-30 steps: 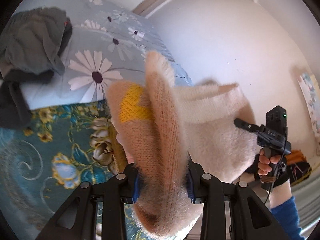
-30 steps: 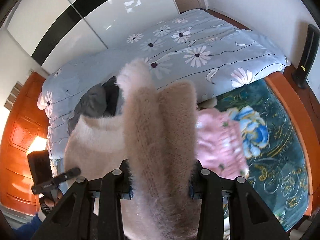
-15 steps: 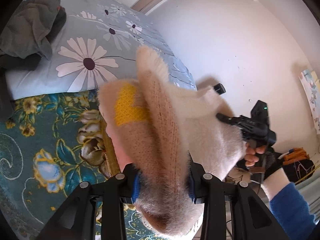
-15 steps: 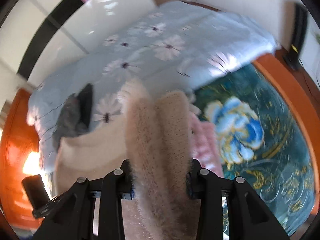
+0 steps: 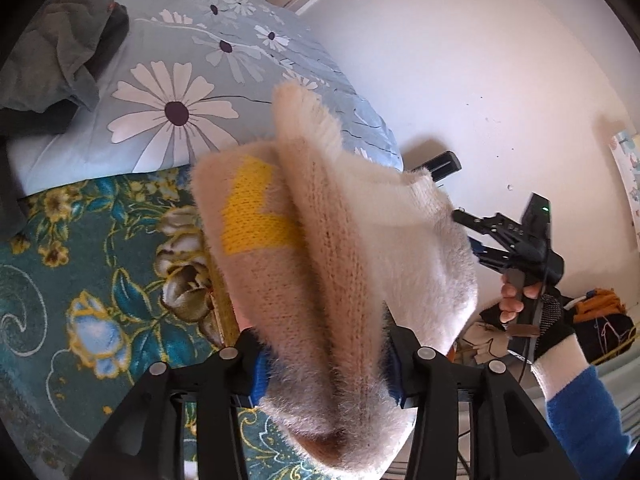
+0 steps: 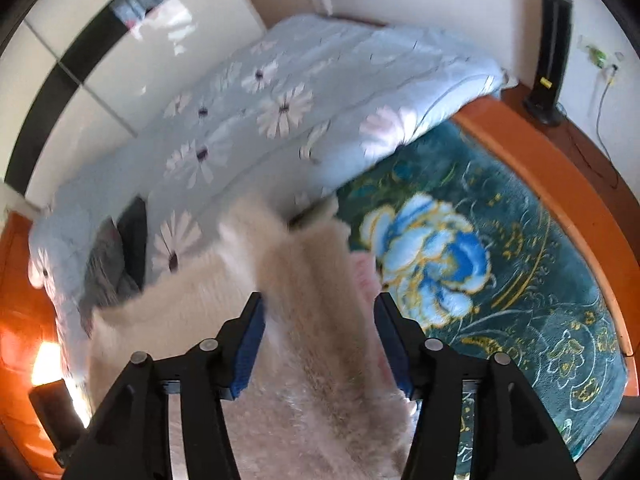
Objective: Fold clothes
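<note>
Left wrist view: left gripper [image 5: 326,360] is pinching a bunched fold of the fuzzy beige sweater [image 5: 320,248], blue pads pressed into the knit on both sides. Sweater has a yellow patch [image 5: 252,216] on the left of the fold and is held up in the air above the bed, stretched off to the right toward the right gripper [image 5: 464,216], whose fingers reach into the sweater's far edge. Person's right hand [image 5: 524,300] grips that tool's handle, black fingerless glove, white cuff, blue sleeve. Right wrist view: right gripper [image 6: 320,340] has the sweater [image 6: 304,320] running between its blue pads [image 6: 250,344]; frame is motion-blurred and there's a visible gap between fabric and the pads, so can't tell if it's actually clamped or partly spread. Under the sweater: teal floral blanket [image 5: 80,280] covers the near part of the bed, pale blue daisy duvet [image 5: 180,100] piled along the far side. Dark grey garment [image 5: 56,48] sits crumpled on the duvet near its left edge. Something pink [image 6: 366,276] shows on the blanket just right of the sweater, mostly hidden. Orange wooden bed frame [image 6: 560,192] runs along the blanket's right edge; black tower device [image 6: 550,56] stands upright by the wall beyond that corner.
</note>
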